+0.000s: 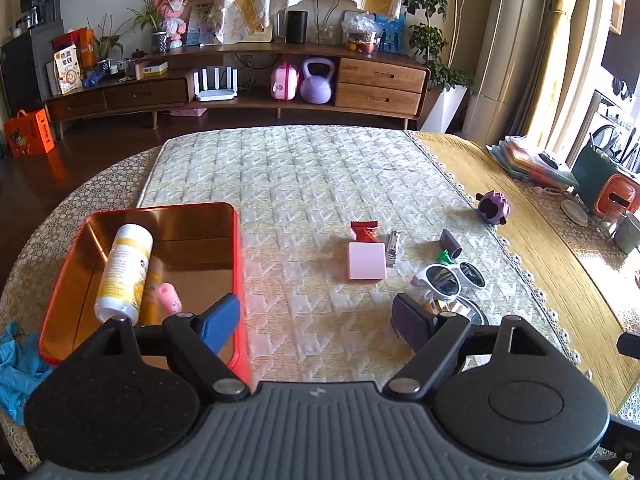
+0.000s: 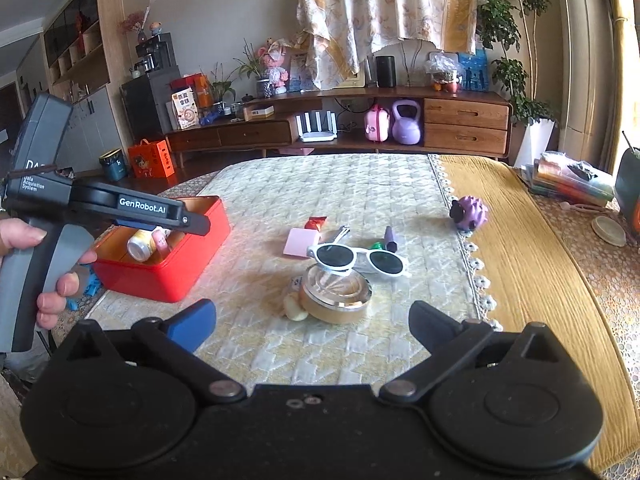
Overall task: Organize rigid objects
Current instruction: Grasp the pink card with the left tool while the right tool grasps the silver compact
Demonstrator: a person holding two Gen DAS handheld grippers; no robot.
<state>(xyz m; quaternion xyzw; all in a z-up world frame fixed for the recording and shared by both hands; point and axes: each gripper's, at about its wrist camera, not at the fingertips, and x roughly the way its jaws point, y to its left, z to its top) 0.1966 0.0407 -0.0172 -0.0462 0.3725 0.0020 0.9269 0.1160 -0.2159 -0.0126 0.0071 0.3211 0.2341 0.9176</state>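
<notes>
A red tin point(image 1: 240, 264) point(image 2: 192, 264) stands at the left of the quilted mat and holds a white-and-yellow bottle point(image 1: 124, 272) point(image 2: 141, 245) and a small pink tube point(image 1: 170, 298). Loose on the mat lie a pink box point(image 1: 367, 261) point(image 2: 301, 242), a red snack packet point(image 1: 365, 233), nail clippers point(image 1: 393, 248), white sunglasses point(image 1: 448, 278) point(image 2: 356, 258), a dark purple tube point(image 1: 451, 242) point(image 2: 390, 239) and a round metal dish point(image 2: 335, 294). My left gripper point(image 1: 318, 322) is open beside the tin, nothing in it. My right gripper point(image 2: 312, 326) is open just short of the dish.
A purple hedgehog toy point(image 1: 494, 207) point(image 2: 469, 213) sits at the mat's lace edge. Books point(image 2: 572, 180) and an orange holder point(image 1: 614, 196) stand on the yellow cloth at the right. A blue glove point(image 1: 18, 364) lies left of the tin. A hand point(image 2: 52, 276) holds the left gripper's handle.
</notes>
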